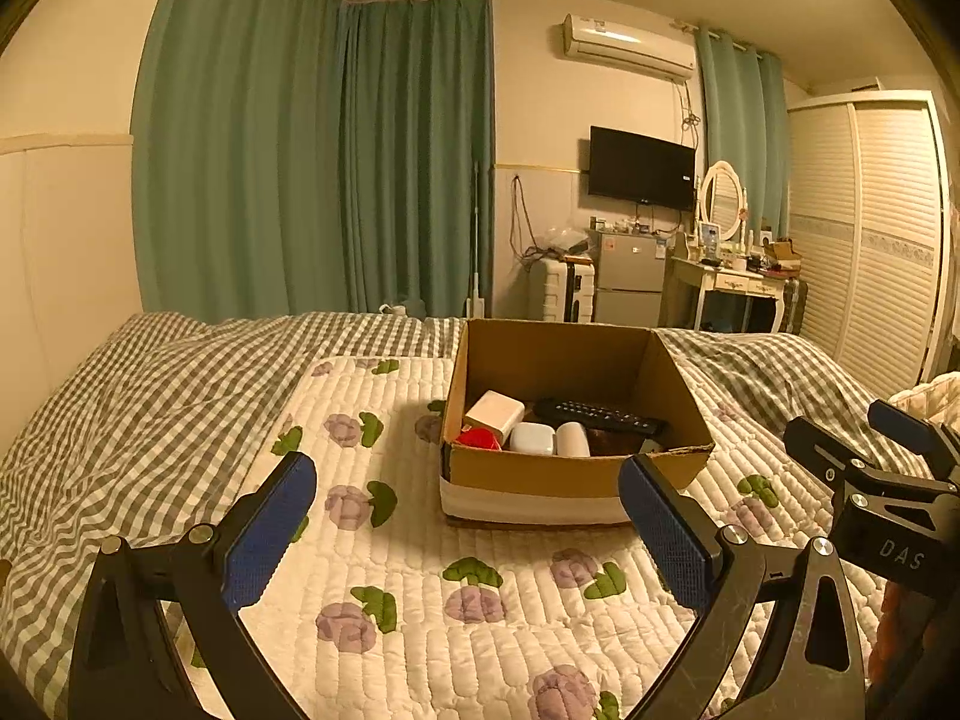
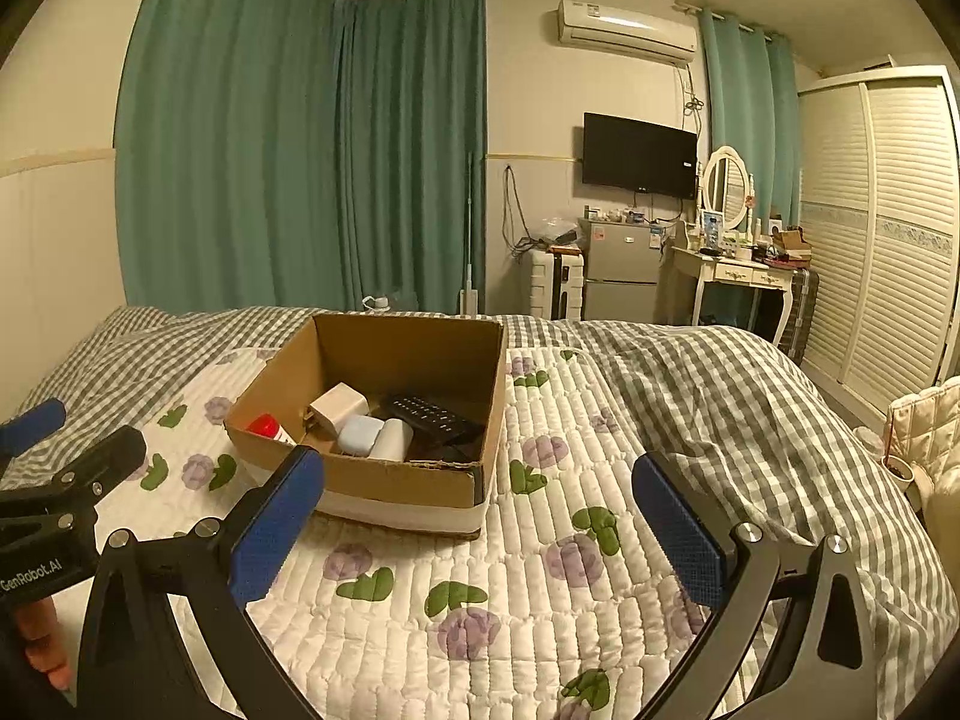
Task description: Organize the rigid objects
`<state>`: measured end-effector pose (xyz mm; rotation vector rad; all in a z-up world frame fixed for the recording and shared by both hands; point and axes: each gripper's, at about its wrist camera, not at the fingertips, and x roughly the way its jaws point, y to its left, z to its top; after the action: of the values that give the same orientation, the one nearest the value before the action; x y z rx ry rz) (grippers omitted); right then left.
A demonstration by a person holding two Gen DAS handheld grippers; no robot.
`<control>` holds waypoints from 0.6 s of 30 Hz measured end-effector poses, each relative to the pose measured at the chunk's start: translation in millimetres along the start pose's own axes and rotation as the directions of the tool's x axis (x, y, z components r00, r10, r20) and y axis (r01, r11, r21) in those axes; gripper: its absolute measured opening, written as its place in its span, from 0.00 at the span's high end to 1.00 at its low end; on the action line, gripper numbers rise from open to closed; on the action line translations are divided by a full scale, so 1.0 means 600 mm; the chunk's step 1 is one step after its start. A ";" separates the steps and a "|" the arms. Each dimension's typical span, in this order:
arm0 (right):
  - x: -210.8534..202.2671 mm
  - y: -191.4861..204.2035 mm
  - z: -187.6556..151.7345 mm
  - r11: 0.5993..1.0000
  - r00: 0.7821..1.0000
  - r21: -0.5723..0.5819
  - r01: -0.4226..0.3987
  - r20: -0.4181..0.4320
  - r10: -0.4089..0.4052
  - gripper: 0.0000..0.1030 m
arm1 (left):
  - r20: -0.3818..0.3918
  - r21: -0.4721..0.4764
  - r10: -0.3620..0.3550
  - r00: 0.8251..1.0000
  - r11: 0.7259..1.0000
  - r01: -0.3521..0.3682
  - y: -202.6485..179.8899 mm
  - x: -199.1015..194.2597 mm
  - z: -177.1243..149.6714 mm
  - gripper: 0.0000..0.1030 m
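Note:
An open cardboard box (image 1: pixel 540 474) (image 2: pixel 396 483) sits on the flowered quilt on the bed. Inside lie a black remote control (image 1: pixel 600 414) (image 2: pixel 429 414), a white block (image 1: pixel 495 411) (image 2: pixel 337 405), a pale blue case (image 1: pixel 532 438) (image 2: pixel 360 435), a white cylinder (image 1: pixel 573 439) (image 2: pixel 390 439) and a red-capped item (image 1: pixel 478 438) (image 2: pixel 267 425). My left gripper (image 1: pixel 474 531) is open and empty, in front of the box. My right gripper (image 2: pixel 480 531) is open and empty, in front of the box and to its right.
The white flowered quilt (image 1: pixel 420 600) (image 2: pixel 540 570) lies over a grey checked duvet (image 1: pixel 150 396) (image 2: pixel 720 408). Green curtains, a fridge, a dressing table and a wardrobe stand beyond the bed. A padded cream item (image 2: pixel 924 426) sits at the bed's right edge.

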<state>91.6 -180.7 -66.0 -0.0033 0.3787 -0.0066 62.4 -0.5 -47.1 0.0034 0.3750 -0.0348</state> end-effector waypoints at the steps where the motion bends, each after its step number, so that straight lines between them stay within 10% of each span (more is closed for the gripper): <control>1: 0.001 0.000 0.000 1.000 1.000 0.002 0.000 -0.002 0.000 0.00 | 0.002 0.002 -0.002 1.000 1.000 0.002 0.000 -0.001 0.000 0.00; 18: 0.009 0.004 -0.001 1.000 1.000 -0.006 -0.004 -0.024 0.004 0.00 | 0.008 -0.009 0.021 1.000 1.000 -0.020 0.012 0.000 0.007 0.00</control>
<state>96.3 -178.6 -68.8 -0.0083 0.4025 -0.0017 64.3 6.8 -43.4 -0.0014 0.3670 -0.0129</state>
